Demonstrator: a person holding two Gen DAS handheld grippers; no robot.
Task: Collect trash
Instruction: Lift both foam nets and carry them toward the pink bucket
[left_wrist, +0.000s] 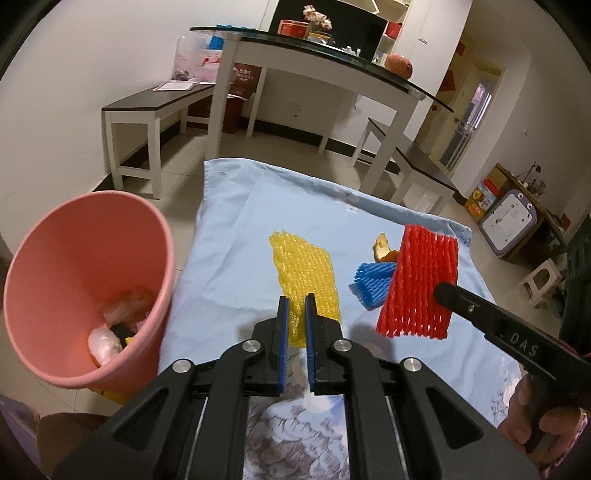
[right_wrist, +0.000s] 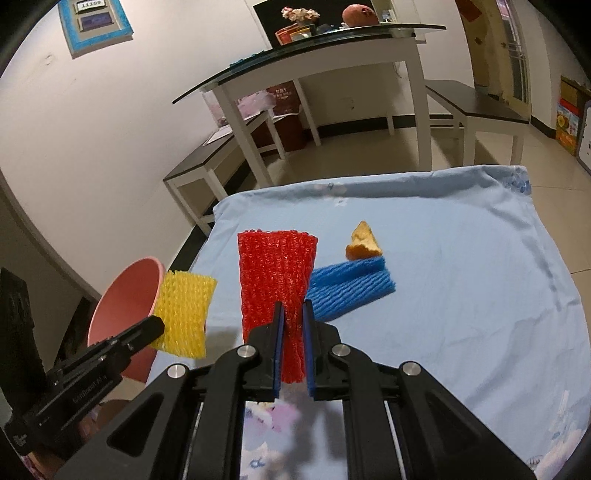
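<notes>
left tool (left_wrist: 296, 295) pinches the yellow foam net (left_wrist: 304, 273), right tool (right_wrist: 293, 303) pinches the red foam net (right_wrist: 277, 273).

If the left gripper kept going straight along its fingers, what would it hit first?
Probably the blue sheet. The left gripper is shut on the yellow foam net, which hangs ahead of it; beyond lies bare sheet. The pink bin sits off to its left. Depth is uncertain.

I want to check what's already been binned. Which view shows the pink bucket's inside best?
The left wrist view: the pink bucket faces the camera, with crumpled wrappers visible at its bottom. The right wrist view shows only part of its rim and inner wall, behind the yellow foam net.
</notes>
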